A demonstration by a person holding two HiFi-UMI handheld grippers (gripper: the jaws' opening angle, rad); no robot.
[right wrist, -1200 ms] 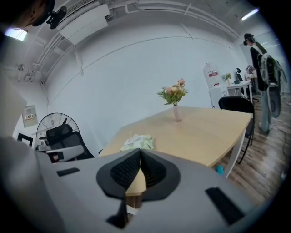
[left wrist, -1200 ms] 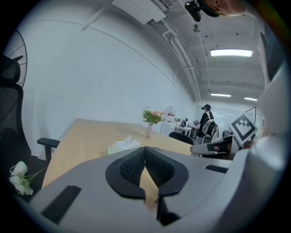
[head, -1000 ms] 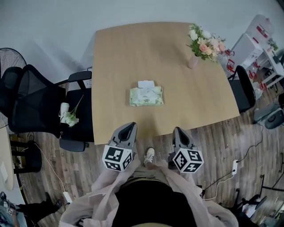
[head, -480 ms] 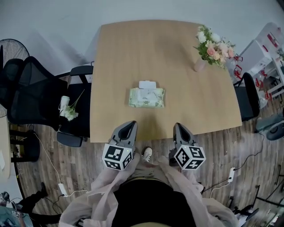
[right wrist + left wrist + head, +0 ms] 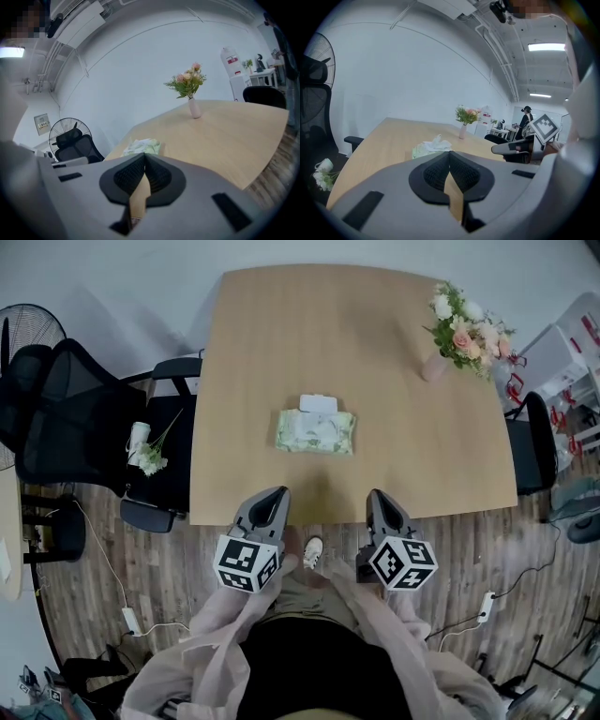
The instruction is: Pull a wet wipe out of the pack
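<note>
A pale green wet wipe pack (image 5: 316, 431) lies in the middle of the wooden table (image 5: 244, 381), its white lid (image 5: 318, 404) flipped open toward the far side. In the left gripper view a white wipe (image 5: 436, 143) pokes up from the pack (image 5: 423, 150). The right gripper view shows the same pack (image 5: 141, 147) just past the jaws. My left gripper (image 5: 274, 495) and right gripper (image 5: 375, 495) hover at the table's near edge, well short of the pack. Both are shut with nothing between the fingers.
A vase of flowers (image 5: 459, 337) stands at the table's far right corner. Black office chairs sit at the left (image 5: 75, 427) and right (image 5: 534, 442) of the table. White flowers (image 5: 145, 454) lie on the left chair's seat. A fan (image 5: 28, 329) stands far left.
Both grippers have edged slightly forward to the table's near edge. The view has shifted, so the pack sits a little nearer. Both grippers stay shut.
</note>
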